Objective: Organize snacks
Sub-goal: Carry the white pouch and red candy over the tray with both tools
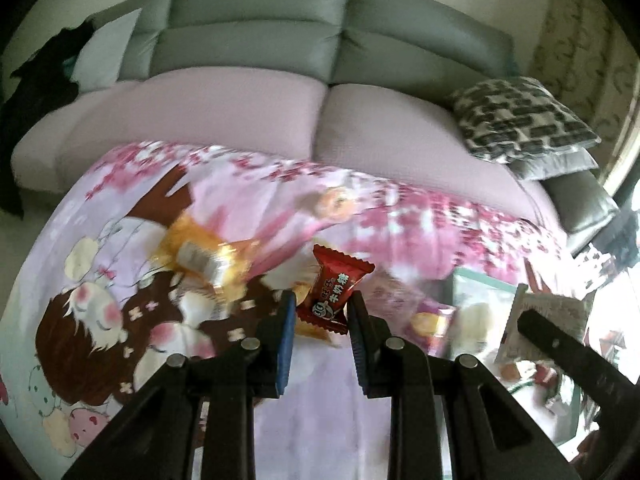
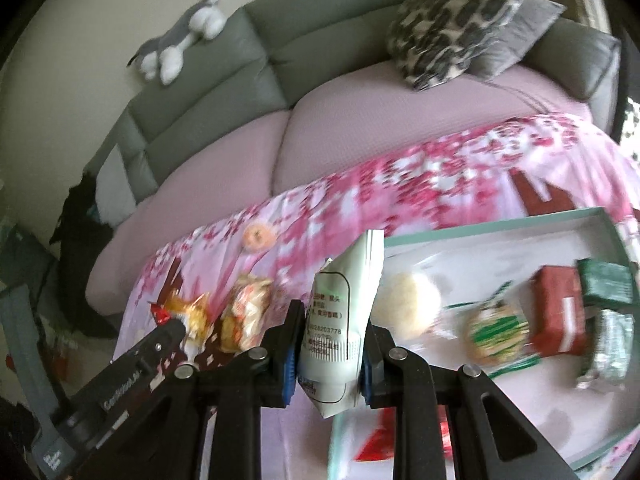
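My left gripper (image 1: 322, 302) is shut on a red candy packet (image 1: 334, 290) and holds it above the pink cartoon blanket (image 1: 120, 280). My right gripper (image 2: 334, 332) is shut on a white snack packet (image 2: 344, 320) with printed text, held upright at the left edge of a teal-rimmed white tray (image 2: 500, 216). The tray holds a round pale rice cracker (image 2: 408, 310), a green-striped round snack (image 2: 496, 334), a red packet (image 2: 556, 316) and green packets (image 2: 608, 288). The right gripper with its packet also shows in the left wrist view (image 1: 548, 320).
Loose snacks lie on the blanket: a yellow-orange packet (image 1: 204, 256), a small round pink snack (image 1: 334, 202), and orange packets (image 2: 244, 312). Behind is a grey and pink sofa (image 1: 240, 112) with a patterned cushion (image 1: 520, 120) and a plush toy (image 2: 180, 44).
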{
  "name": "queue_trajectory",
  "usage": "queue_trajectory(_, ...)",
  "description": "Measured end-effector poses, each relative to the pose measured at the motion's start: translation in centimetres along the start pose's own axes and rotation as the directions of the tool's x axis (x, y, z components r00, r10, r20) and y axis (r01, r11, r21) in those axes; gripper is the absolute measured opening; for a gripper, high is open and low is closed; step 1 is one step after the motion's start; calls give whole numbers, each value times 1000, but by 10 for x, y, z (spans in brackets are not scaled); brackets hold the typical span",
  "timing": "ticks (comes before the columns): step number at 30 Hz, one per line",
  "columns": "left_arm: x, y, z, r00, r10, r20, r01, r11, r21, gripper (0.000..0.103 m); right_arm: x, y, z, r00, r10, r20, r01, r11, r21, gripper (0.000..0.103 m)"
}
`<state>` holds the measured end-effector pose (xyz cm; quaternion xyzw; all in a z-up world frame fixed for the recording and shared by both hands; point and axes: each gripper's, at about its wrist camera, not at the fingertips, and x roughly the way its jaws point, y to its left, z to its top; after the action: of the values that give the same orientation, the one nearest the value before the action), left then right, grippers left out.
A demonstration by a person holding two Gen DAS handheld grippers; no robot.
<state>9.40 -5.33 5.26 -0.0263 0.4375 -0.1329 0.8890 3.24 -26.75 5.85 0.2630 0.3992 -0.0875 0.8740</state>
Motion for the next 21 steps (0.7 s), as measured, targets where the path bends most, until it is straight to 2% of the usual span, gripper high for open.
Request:
queue_trajectory(7, -1, -67, -3, 997, -71, 5, 69, 986, 151, 27, -30, -57, 17, 995, -74, 66, 66, 991, 118, 26)
queue_trajectory(11, -2, -108, -11, 995, -103, -11, 102, 963, 250, 27, -45, -91, 21, 989, -115, 90, 96, 976, 193, 26)
queue_trajectory(16, 0, -141, -23, 991, -127, -37, 132, 937, 322, 27, -60, -129, 22, 980, -170, 103, 136, 952, 272, 26)
queue_trajectory(21, 10, -174, -41, 986, -139, -88, 163, 902, 399, 27, -60, -149, 20, 976, -205, 78, 172, 936, 309, 26)
